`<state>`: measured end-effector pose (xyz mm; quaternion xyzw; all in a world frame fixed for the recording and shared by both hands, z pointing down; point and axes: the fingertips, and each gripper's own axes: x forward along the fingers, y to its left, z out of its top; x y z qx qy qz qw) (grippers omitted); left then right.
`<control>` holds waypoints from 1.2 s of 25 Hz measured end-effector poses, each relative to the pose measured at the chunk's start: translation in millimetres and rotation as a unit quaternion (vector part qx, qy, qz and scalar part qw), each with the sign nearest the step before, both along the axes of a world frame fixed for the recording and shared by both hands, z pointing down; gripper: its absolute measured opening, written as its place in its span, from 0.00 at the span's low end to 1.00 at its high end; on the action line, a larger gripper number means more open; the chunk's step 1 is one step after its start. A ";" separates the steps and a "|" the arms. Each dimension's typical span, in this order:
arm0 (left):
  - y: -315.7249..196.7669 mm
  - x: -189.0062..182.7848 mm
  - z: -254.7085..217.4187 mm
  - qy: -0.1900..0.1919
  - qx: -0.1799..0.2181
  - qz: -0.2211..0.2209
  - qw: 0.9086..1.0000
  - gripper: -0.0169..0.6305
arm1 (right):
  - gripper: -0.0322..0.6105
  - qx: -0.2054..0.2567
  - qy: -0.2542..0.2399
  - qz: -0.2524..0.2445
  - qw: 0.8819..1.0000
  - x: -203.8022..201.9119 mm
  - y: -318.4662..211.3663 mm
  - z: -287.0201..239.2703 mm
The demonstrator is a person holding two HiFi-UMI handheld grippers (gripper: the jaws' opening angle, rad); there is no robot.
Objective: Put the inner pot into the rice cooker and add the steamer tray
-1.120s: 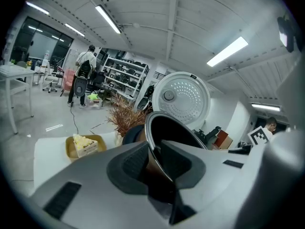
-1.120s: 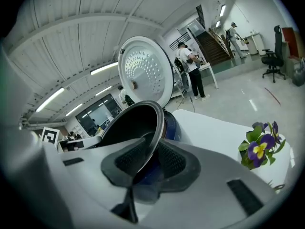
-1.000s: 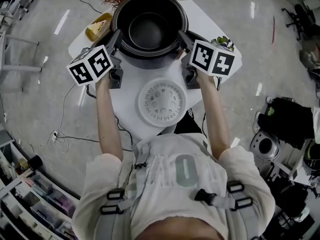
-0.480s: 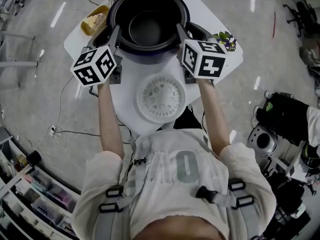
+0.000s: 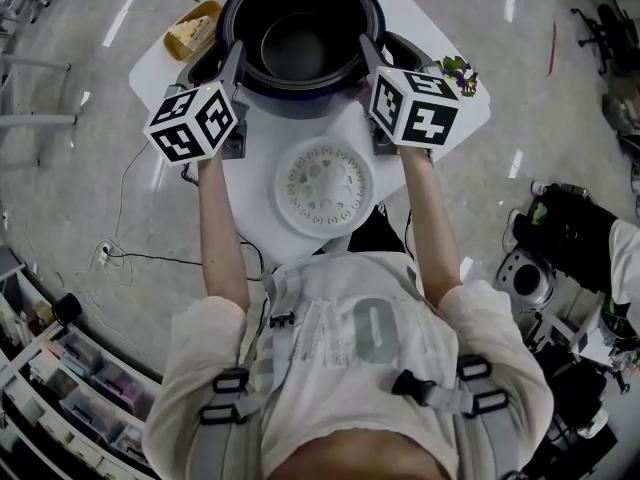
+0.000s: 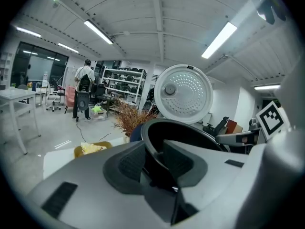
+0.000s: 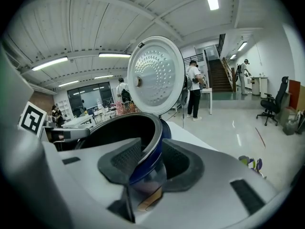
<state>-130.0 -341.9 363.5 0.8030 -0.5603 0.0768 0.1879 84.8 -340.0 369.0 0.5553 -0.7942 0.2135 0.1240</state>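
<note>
The dark inner pot (image 5: 300, 48) sits inside the rice cooker (image 5: 300, 104) at the far end of the white table (image 5: 410, 30). Behind it the cooker's lid (image 6: 183, 92) stands up open. My left gripper (image 5: 232, 65) straddles the pot's left rim (image 6: 190, 128), with slack between the rim and the pads. My right gripper (image 5: 366, 54) straddles the right rim (image 7: 153, 128); its jaws are opening and a gap shows beside one pad. The white perforated steamer tray (image 5: 323, 186) lies flat on the table, between my forearms and nearer to me than the cooker.
A yellow dish of food (image 5: 190, 36) sits left of the cooker, and a small bunch of flowers (image 5: 455, 70) lies to its right. The table is narrow, with its edges close beside both grippers. People stand far off in the room.
Both grippers have rolled slightly at the pot's rim and their marker cubes show different faces. The pot stays seated in the cooker. The tray has not moved.
</note>
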 end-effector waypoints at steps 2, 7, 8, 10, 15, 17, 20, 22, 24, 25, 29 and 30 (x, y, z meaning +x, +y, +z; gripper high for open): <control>2.8 2.3 -2.3 -0.011 0.003 -0.001 1.000 0.19 | 0.28 0.011 0.002 0.004 1.000 5.0 -0.3 -5.8; 19.4 -6.5 -27.6 -0.008 0.037 -0.009 0.999 0.19 | 0.28 0.057 -0.011 0.000 0.998 9.6 9.5 -38.2; 25.1 -9.7 -32.7 -0.009 0.044 -0.011 0.999 0.19 | 0.28 0.065 -0.011 -0.004 0.998 9.7 14.8 -43.4; 38.6 -16.6 -38.0 -0.005 0.051 -0.011 0.999 0.19 | 0.28 0.077 -0.007 -0.014 0.997 9.6 28.6 -48.8; 78.3 -23.2 -9.8 0.012 0.015 0.012 1.000 0.23 | 0.30 0.077 0.012 -0.043 0.996 12.2 75.9 -32.1; 101.0 -19.3 10.1 0.014 -0.006 0.029 0.999 0.24 | 0.31 0.066 0.014 -0.049 0.997 13.3 100.6 -18.0; 139.2 -8.8 46.8 0.021 -0.051 0.064 0.996 0.27 | 0.31 0.034 0.010 -0.055 0.998 11.9 138.6 13.7; 164.6 -1.2 73.5 0.016 -0.084 0.090 0.992 0.28 | 0.31 0.009 0.021 -0.056 0.998 10.8 163.7 40.7; 185.9 7.2 97.9 0.009 -0.114 0.115 0.987 0.28 | 0.31 -0.015 0.035 -0.054 0.998 10.9 185.4 67.2; 195.6 11.0 109.1 0.007 -0.127 0.125 0.984 0.28 | 0.31 -0.027 0.037 -0.051 0.998 11.3 195.3 79.4; 223.4 19.9 143.2 0.019 -0.169 0.137 0.976 0.28 | 0.31 -0.077 0.020 -0.027 0.996 15.0 229.5 120.1; 225.5 22.3 148.5 0.022 -0.174 0.136 0.975 0.28 | 0.31 -0.087 0.011 -0.021 0.996 17.2 234.1 128.3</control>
